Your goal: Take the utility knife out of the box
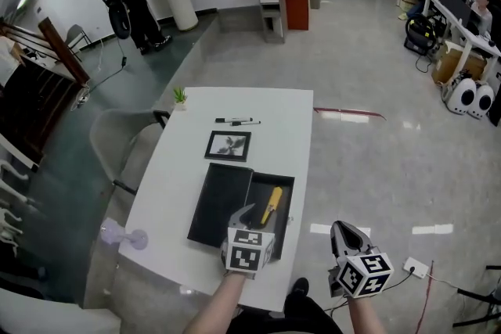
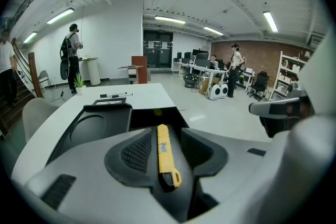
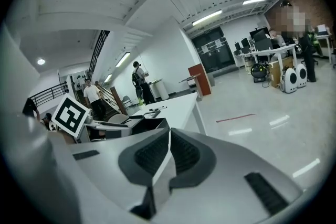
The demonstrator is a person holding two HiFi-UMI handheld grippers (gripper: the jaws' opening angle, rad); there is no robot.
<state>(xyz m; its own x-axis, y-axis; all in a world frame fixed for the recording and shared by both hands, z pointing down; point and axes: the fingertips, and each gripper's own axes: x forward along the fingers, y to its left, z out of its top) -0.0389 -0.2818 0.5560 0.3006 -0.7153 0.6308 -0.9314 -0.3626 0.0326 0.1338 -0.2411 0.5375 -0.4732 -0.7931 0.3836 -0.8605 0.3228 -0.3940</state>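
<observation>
White tabletop (image 1: pixel 290 121) runs away from the person, its long left edge crowded by a grey chair (image 1: pixel 117 141) pushed close beside it. A small green plant (image 1: pixel 180 96) stands at the far left corner. Further in, two markers (image 1: pixel 237 121) lie across the far half, and a framed picture (image 1: pixel 228 145) lies flat just nearer. That leaves a bare strip of table along the right edge.

On the near half, the black lid (image 1: pixel 221 203) lies open and flat, joined along its right side to the black box (image 1: pixel 283 199). The box's right wall sits close to the table's right edge. The yellow utility knife (image 1: pixel 271 205) lies inside the box, lengthwise, pointing away from the person.

The left gripper (image 1: pixel 248 213) hangs over the near end of the box, tilted down. Its jaws stand wide apart with the knife showing in the gap, and neither pad touches it.

The right gripper (image 1: pixel 341 231) is off the table, past its right edge and over glossy open floor, with its jaws closed together on nothing. Right of it the floor stays wide and free, crossed far off by a red tape line (image 1: pixel 350 114).
</observation>
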